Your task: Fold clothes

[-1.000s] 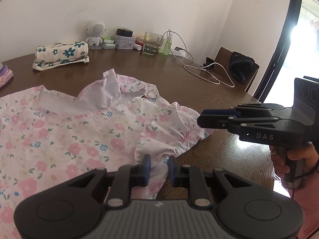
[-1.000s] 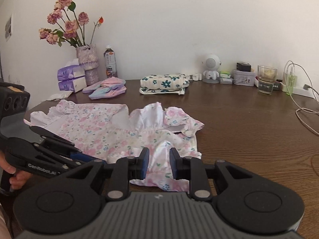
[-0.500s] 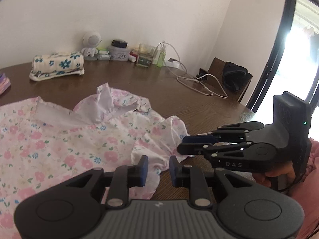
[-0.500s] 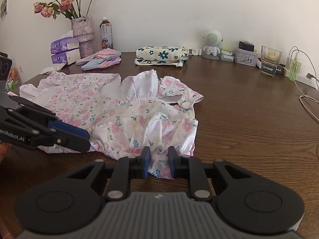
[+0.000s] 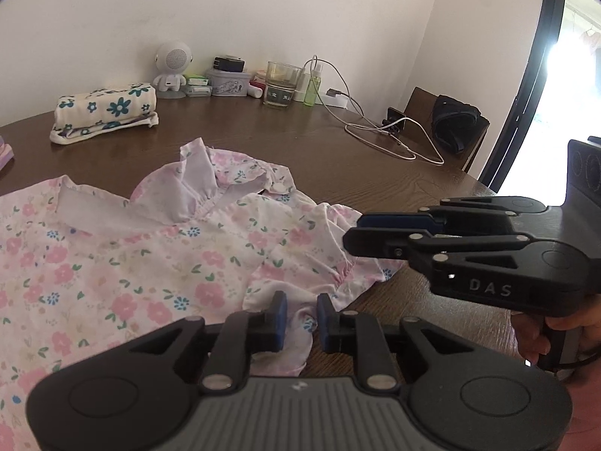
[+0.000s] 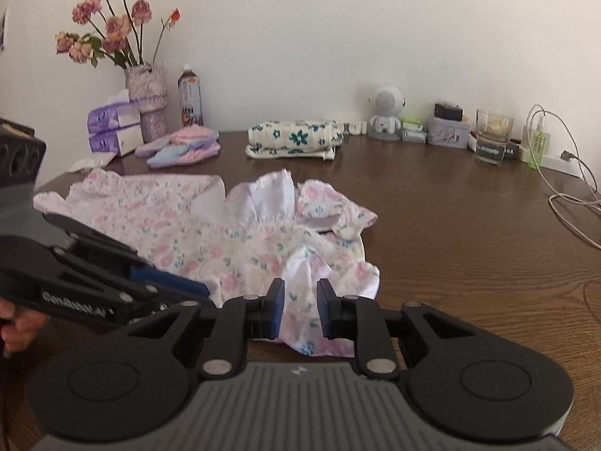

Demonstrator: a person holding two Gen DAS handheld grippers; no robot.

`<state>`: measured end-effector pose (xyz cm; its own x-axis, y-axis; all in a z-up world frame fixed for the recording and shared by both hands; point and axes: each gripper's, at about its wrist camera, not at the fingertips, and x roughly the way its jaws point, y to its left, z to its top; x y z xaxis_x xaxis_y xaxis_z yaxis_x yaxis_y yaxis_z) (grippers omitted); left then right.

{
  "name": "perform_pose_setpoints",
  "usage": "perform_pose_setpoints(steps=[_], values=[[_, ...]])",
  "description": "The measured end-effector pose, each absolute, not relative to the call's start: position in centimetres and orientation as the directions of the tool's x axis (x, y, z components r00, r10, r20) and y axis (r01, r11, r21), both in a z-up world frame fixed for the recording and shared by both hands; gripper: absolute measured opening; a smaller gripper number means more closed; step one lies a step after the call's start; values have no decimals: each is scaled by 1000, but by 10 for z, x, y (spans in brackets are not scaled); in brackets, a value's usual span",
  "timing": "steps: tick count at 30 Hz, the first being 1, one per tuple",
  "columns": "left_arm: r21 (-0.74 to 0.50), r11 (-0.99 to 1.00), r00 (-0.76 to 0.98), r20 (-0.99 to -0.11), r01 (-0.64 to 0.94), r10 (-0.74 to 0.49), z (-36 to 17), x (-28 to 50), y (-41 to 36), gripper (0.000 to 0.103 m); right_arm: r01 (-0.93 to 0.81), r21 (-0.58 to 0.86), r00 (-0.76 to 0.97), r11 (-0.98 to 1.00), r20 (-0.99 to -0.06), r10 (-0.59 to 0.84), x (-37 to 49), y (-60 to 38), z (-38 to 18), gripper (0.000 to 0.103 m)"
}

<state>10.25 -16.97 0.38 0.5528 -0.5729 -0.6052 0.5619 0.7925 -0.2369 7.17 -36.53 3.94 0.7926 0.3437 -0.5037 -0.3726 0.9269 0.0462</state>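
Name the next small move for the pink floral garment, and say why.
Probably lower both grippers onto the near hem of the pink floral garment and pinch it: it lies rumpled and unfolded, and the left gripper and right gripper hover with narrow gaps, gripping nothing.

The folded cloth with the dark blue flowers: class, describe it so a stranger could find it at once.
Start at the brown wooden table and look to its far edge by the white wall. There, left of the small white robot figure, lies the folded cloth. Unlike the spread-out pink floral garment, it is cream with dark teal flowers.
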Motion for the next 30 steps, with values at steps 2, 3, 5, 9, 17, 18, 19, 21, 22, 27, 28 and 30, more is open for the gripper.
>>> perform_pose_setpoints(steps=[2,3,5,9,17,18,19,21,22,27,28,30], values=[[-241,791,553,-601,563,-577,3,103,-169,17,-377,30,786,926,-517,337,78,-357,40,20],[-246,789,553,-597,563,-581,3,103,-168,17,-376,20,780,926,-533,328,82,-352,37,20],[-252,784,553,-589,568,-590,2,103,-167,17,-367,21,764,930,-563,314,91,-347,29,15],[-263,780,548,-586,567,-596,3,103,-164,17,-349,12,750,937,-596,287,99,-340,17,8],[-213,793,569,-594,571,-569,10,100,-164,17,-346,-51,763,937,-596,250,89,-329,17,8],[-216,794,567,-596,569,-569,8,101,-163,17,-346,-50,763,937,-596,250,88,-329,17,8],[-220,794,565,-598,566,-568,6,102,-163,17,-346,-48,763,937,-596,251,88,-329,17,8],[-226,794,562,-600,564,-569,5,103,-162,17,-346,-42,765,937,-592,255,86,-330,18,10],[-229,794,562,-598,563,-571,4,102,-161,17,-344,-34,766,938,-588,260,84,-330,19,11],[-228,794,565,-595,564,-572,3,101,-160,17,-325,-17,799,946,-541,265,64,-339,31,11],[-228,794,565,-594,564,-572,3,101,-160,17,-318,-20,802,948,-540,257,62,-341,32,11],[-234,793,565,-591,562,-575,3,101,-159,17,-307,-22,799,951,-548,245,61,-346,31,11]])
